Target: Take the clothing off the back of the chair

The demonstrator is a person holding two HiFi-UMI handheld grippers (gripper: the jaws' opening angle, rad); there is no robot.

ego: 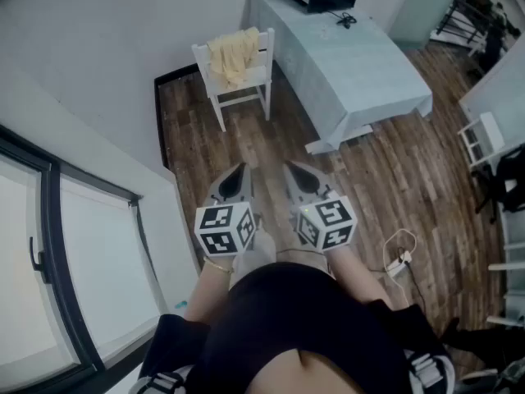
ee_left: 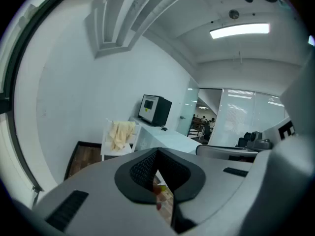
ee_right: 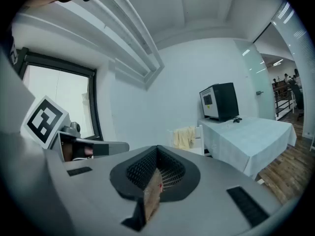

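Clothing (ego: 230, 56) drapes chair (ego: 243, 82) left of table (ego: 353, 64).

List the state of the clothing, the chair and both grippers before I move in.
clothing: draped over the chair back, untouched.
chair: upright by the wall, beside the table.
left gripper: jaws shut, empty, well short of the chair.
right gripper: jaws shut, empty, well short of the chair.

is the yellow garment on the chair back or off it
On it: the yellow garment hangs draped over the backrest of the white chair.
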